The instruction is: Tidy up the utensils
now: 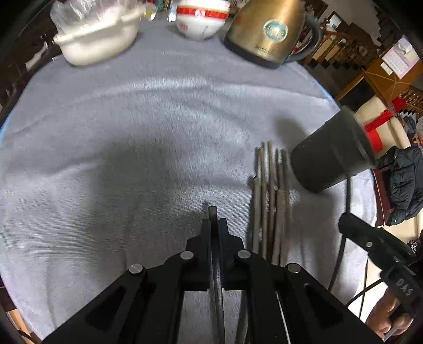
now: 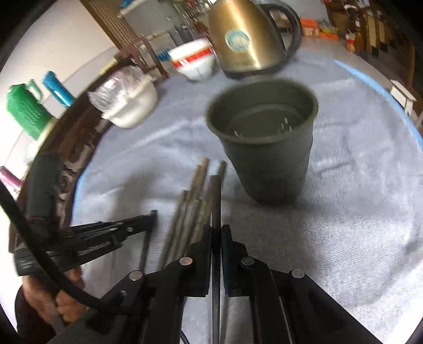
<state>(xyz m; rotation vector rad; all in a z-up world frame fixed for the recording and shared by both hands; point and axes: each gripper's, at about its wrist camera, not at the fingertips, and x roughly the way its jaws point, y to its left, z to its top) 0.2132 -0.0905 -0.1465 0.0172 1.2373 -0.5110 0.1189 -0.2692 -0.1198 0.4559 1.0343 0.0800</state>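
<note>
Several grey-brown chopsticks [image 1: 272,195] lie side by side on the grey cloth; they also show in the right wrist view [image 2: 190,203]. A dark grey holder cup [image 2: 261,143] stands upright just beyond them, empty inside; it also shows in the left wrist view [image 1: 333,156]. My left gripper [image 1: 213,222] is shut on a dark chopstick [image 1: 213,211], left of the pile. My right gripper [image 2: 216,230] is shut on another dark chopstick [image 2: 216,195], held above the pile and pointing toward the cup. The left gripper shows in the right wrist view [image 2: 150,219].
At the table's far side stand a gold kettle [image 1: 267,31], a white bowl with a red band [image 1: 201,21] and a white pot with plastic wrap [image 1: 97,37]. A grey cloth [image 1: 132,132] covers the round table. Cables hang at the right edge.
</note>
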